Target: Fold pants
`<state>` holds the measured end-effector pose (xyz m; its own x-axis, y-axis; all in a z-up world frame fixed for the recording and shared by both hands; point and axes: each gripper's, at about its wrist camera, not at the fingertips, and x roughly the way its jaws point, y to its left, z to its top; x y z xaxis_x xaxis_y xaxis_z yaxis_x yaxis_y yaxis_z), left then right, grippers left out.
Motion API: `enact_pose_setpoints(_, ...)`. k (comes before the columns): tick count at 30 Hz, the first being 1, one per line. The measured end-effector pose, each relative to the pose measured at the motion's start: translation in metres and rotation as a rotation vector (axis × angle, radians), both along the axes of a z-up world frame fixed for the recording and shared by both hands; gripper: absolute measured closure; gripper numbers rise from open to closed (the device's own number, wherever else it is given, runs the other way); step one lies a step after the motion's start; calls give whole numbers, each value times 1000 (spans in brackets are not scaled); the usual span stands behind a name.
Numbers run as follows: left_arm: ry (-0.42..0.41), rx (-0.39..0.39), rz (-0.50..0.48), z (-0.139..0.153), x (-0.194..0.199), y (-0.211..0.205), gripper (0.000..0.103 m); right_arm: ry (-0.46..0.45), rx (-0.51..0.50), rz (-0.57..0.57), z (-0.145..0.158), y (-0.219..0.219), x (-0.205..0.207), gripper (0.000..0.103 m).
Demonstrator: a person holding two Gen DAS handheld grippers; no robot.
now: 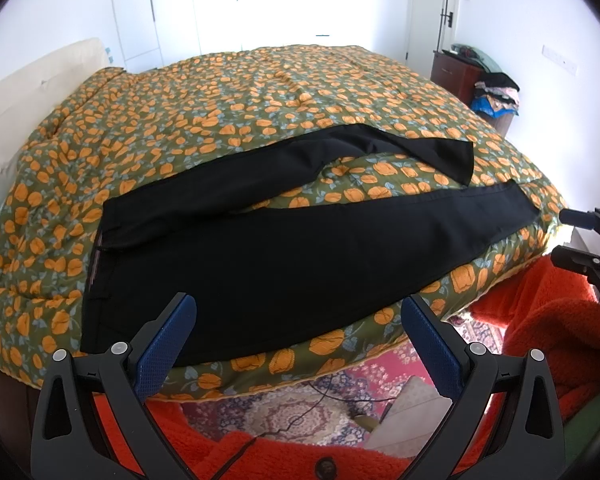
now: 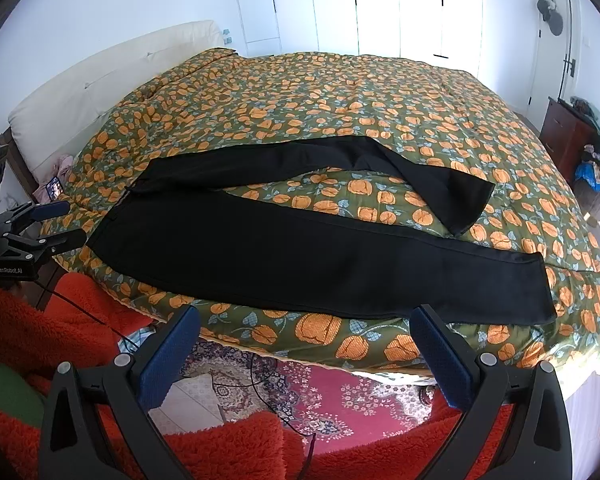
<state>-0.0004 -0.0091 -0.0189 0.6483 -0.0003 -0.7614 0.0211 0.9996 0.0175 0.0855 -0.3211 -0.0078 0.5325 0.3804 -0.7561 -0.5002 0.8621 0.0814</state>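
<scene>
Black pants point(image 1: 284, 248) point(image 2: 300, 244) lie spread on the flowered bedspread point(image 1: 228, 108) point(image 2: 340, 112), waistband to the left, legs splayed to the right. The far leg bends back toward the near one at its cuff point(image 1: 456, 160) point(image 2: 468, 204). My left gripper point(image 1: 298, 312) hovers open just before the bed's near edge, below the seat of the pants, holding nothing. My right gripper point(image 2: 306, 322) is open too, in front of the near leg, apart from the cloth. Each gripper shows at the edge of the other's view: the right gripper point(image 1: 568, 236), the left gripper point(image 2: 64, 222).
A cream headboard point(image 2: 112, 76) runs along the left. A dark wooden cabinet point(image 1: 456, 74) with a pile of clothes point(image 1: 496, 96) stands at the far right. An orange fleece sleeve point(image 2: 40, 332) and a patterned red rug point(image 2: 324, 384) fill the floor side below the bed edge.
</scene>
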Motion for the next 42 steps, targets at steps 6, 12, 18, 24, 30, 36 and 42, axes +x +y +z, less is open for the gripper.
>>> enact_pose_setpoints(6, 0, -1, 0, 0, 0, 0, 1, 1, 0, 4, -3, 3, -2, 0)
enact_pose_setpoints(12, 0, -1, 0, 0, 1, 0, 1, 2, 0, 11, 0, 3, -2, 0)
enact_pose_setpoints(18, 0, -1, 0, 0, 0, 0, 1, -1, -1, 15, 1, 4, -3, 0)
enact_pose_setpoints(24, 1, -1, 0, 0, 0, 0, 1, 1, -1, 19, 1, 6, -4, 0)
enact_pose_setpoints(30, 2, -1, -1, 0, 0, -1, 1, 2, -1, 19, 0, 7, -5, 0)
enact_pose_setpoints(36, 3, 0, -2, 0, 0, -3, 1, 5, -1, 19, -2, 9, -5, 0)
enact_pose_setpoints(42, 5, 0, -3, 1, 0, -6, 1, 11, 0, 22, -4, 7, -4, 0)
